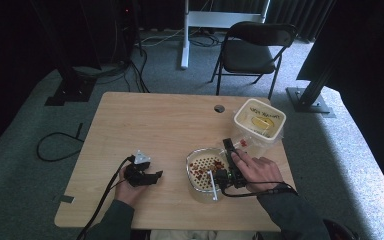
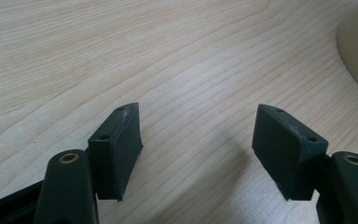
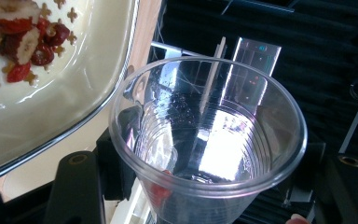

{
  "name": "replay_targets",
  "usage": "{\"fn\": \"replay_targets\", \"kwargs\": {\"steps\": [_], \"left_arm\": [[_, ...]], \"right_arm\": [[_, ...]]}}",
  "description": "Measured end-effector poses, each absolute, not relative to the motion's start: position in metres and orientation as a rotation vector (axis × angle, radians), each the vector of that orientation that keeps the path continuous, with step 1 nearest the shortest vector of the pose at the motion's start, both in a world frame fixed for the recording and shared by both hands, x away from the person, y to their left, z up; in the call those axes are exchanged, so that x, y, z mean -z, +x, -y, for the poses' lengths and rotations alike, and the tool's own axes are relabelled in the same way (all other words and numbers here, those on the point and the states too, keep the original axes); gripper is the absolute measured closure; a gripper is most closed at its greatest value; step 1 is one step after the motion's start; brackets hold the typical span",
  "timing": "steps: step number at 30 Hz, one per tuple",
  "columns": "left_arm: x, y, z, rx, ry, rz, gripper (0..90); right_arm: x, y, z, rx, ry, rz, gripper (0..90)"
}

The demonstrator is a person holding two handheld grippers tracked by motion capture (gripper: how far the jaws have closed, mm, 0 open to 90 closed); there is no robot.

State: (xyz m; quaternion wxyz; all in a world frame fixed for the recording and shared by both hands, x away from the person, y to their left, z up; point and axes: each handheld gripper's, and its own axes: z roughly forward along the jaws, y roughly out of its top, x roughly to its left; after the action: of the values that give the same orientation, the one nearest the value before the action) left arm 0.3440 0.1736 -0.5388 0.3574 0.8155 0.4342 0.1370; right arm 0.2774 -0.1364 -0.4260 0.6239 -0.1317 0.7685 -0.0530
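Now I hold a clear plastic cup [image 3: 208,140] in my right gripper [image 1: 232,167]. Its jaws are closed on the cup's sides, and the cup is tipped over on its side next to the cream bowl [image 1: 205,185]. In the right gripper view, the cup's mouth faces the camera and a bit of red sits at the bottom. The bowl [image 3: 74,88] has red fruit pieces [image 3: 23,46] and little cross-shaped holes in it. A white stick [image 1: 212,185] leans on the bowl's front rim. Behind the bowl, near the far right corner of the counter [image 1: 155,120], is a square tub [image 1: 258,120].

My left gripper [image 1: 142,175] rests on the counter, well apart from the bowl. Its jaws stand apart with only bare wood [image 2: 191,70] between them.
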Motion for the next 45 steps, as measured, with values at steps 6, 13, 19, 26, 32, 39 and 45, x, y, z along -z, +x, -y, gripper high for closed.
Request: {"fn": "replay_targets", "kwargs": {"steps": [6, 13, 19, 26, 32, 39, 45], "left_arm": [[0.539, 0.344, -0.174, -0.355, 2.107, -1.120, 33.3], [0.539, 0.344, -0.174, -0.355, 2.108, -1.120, 33.3], [0.539, 0.344, -0.174, -0.356, 2.108, -1.119, 33.3], [0.539, 0.343, -0.173, -0.358, 2.108, -1.119, 33.3], [0.539, 0.343, -0.173, -0.357, 2.108, -1.119, 33.3], [0.539, 0.343, -0.173, -0.360, 2.112, -1.116, 33.3], [0.539, 0.343, -0.173, -0.360, 2.110, -1.117, 33.3]], "right_arm": [[0.425, 0.277, 0.137, 0.099, -0.293, -1.760, 34.7], [0.424, 0.276, 0.135, 0.099, -0.298, -1.754, 34.7], [0.424, 0.275, 0.135, 0.087, -0.303, -1.746, 34.7], [0.417, 0.279, 0.143, -0.073, -0.210, -1.821, 34.5], [0.406, 0.285, 0.155, -0.259, -0.082, -1.889, 34.5], [0.395, 0.299, 0.174, -0.509, 0.105, -1.965, 34.5], [0.386, 0.312, 0.198, -0.726, 0.311, -2.005, 34.6]]}}
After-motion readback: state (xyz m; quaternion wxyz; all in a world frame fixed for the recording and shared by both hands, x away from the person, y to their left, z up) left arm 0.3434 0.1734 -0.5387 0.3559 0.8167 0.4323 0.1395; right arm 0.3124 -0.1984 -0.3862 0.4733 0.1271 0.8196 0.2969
